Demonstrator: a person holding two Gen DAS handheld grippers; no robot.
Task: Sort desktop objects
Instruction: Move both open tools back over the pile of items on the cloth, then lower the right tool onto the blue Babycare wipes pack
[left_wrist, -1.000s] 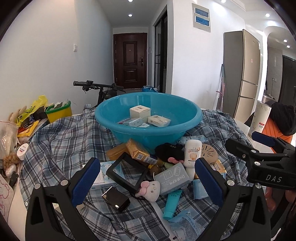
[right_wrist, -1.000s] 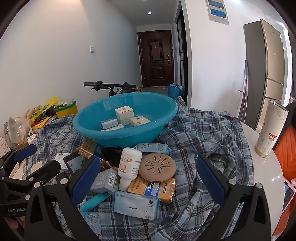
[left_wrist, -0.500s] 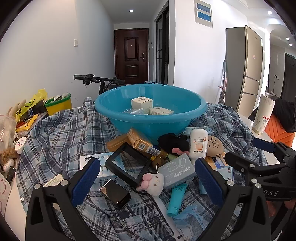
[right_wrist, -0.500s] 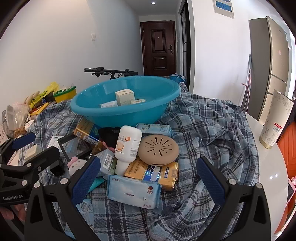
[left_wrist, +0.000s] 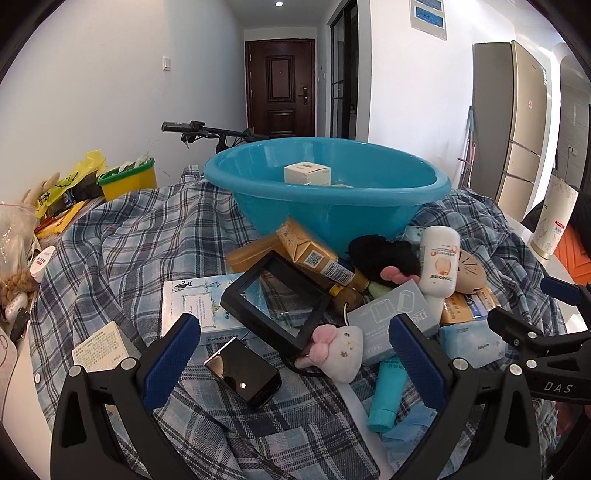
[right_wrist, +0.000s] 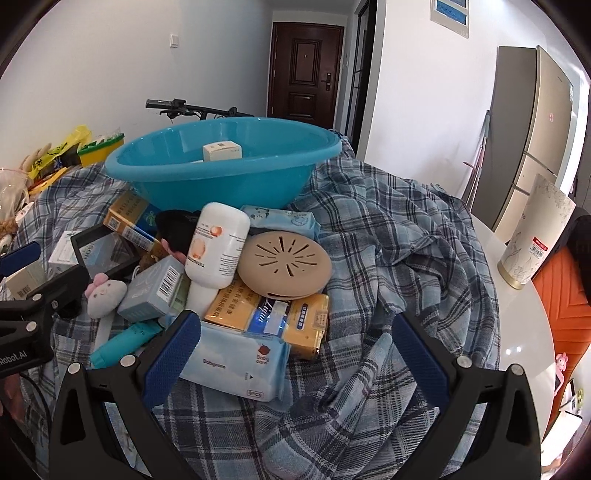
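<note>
Plaid cloth (right_wrist: 388, 229) is covering the bench (right_wrist: 517, 332) under a teal basin (left_wrist: 328, 199) while both grippers, left (left_wrist: 293, 354) and right (right_wrist: 295, 350), are hovering wide and empty.

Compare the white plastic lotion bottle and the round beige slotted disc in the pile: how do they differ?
The white plastic lotion bottle is tall and cylindrical; the round beige slotted disc is flat and wide. The bottle carries an orange printed label; the disc has radiating slots and no label. The bottle leans lengthwise across the pile; the disc lies tilted on its face. Both rest on the yellow packet, touching each other.
</note>
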